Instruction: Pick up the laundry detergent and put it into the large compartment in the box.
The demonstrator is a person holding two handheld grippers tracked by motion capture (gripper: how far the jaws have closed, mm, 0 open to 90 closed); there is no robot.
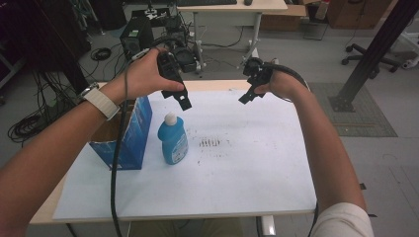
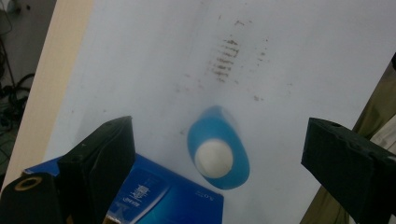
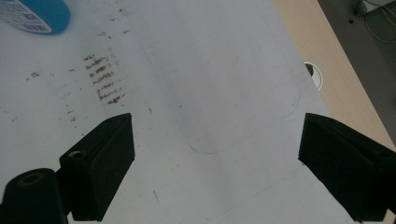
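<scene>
A blue bottle (image 1: pixel 173 139) with a white cap stands upright on the white sheet, just right of an open blue cardboard box (image 1: pixel 129 133). My left gripper (image 1: pixel 184 100) hangs in the air above and slightly behind the bottle, held by a hand. In the left gripper view the jaws stand wide apart with the blue bottle (image 2: pixel 218 150) straight below between them and the blue box (image 2: pixel 163 198) at the lower left. My right gripper (image 1: pixel 247 95) is held above the far right part of the sheet, open and empty. A bit of the blue bottle (image 3: pixel 35 15) shows at the top left of the right gripper view.
The white sheet (image 1: pixel 237 173) covers a wooden table (image 1: pixel 217 85) and bears a patch of dark smudges (image 1: pixel 210 143). A cable (image 1: pixel 114 187) trails from the left gripper along the forearm. Beyond the table stand a desk, cables and an office chair (image 1: pixel 368 61) on the floor.
</scene>
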